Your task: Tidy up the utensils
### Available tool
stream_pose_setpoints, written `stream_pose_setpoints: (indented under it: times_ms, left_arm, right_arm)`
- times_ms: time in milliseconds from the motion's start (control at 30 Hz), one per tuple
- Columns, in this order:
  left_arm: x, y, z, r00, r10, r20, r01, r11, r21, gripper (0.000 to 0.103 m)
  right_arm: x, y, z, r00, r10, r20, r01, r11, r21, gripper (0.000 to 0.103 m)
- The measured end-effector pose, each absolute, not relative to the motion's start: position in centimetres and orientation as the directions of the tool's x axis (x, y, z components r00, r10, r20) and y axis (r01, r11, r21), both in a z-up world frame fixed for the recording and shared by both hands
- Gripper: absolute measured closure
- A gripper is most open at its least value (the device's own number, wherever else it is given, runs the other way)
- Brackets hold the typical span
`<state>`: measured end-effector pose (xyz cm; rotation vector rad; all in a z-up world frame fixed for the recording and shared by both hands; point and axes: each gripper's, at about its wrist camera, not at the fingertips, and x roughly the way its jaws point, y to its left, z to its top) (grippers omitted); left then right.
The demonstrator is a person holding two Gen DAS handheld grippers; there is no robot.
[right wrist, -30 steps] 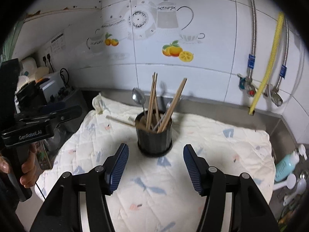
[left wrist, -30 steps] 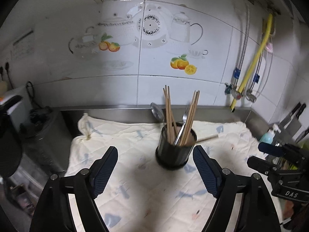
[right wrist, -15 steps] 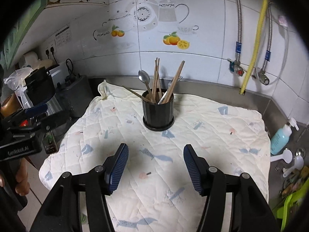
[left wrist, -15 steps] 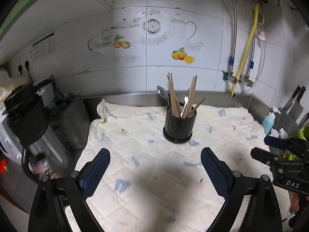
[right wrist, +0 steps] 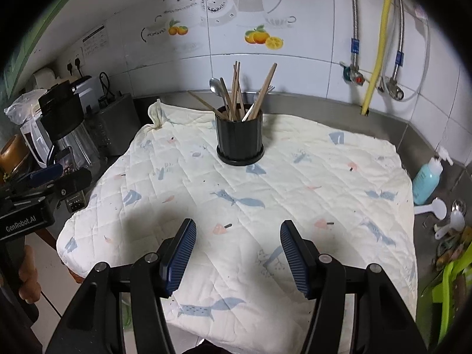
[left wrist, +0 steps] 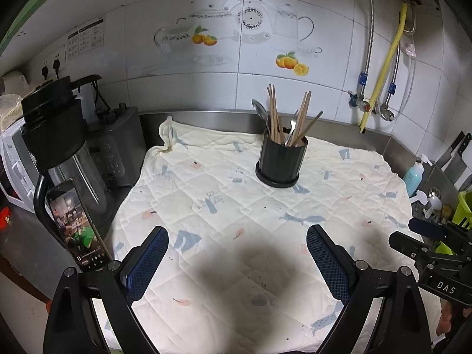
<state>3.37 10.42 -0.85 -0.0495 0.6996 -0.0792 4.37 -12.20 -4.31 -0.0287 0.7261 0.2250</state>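
A black ribbed utensil holder [left wrist: 281, 159] [right wrist: 239, 140] stands upright at the back of a cream quilted cloth [left wrist: 236, 221] [right wrist: 236, 194]. Wooden chopsticks [left wrist: 274, 112] [right wrist: 236, 88], a metal spoon [left wrist: 260, 110] [right wrist: 214, 85] and a fork [left wrist: 293, 124] stick out of it. My left gripper [left wrist: 237, 261] hangs wide open over the cloth's near edge, nothing between its blue pads. My right gripper [right wrist: 237, 255] is open too, well short of the holder and empty. Each gripper shows at the side of the other's view.
A blender [left wrist: 56, 135], a phone [left wrist: 75, 224] and a dark appliance [left wrist: 118, 147] crowd the left counter. At the right stand a blue soap bottle [right wrist: 427, 180], white scoops [right wrist: 436, 209], knives [left wrist: 455, 159] and a green rack [left wrist: 464, 206]. Hoses [left wrist: 380, 73] run down the tiled wall.
Both grippers have drawn back from the holder toward the cloth's near edge, so it looks smaller and farther. The left gripper's jaws have spread wider.
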Motion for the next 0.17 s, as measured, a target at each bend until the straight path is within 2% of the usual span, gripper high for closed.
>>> stream_pose_setpoints:
  times_ms: [167]
  left_arm:
    - [3.5,9.78,-0.91,0.766,-0.094,-0.636,0.068,0.996,-0.065,0.001]
  right_arm:
    - [3.98,-12.58,-4.66,0.724,0.196,-0.662,-0.207,0.976,0.063,0.038]
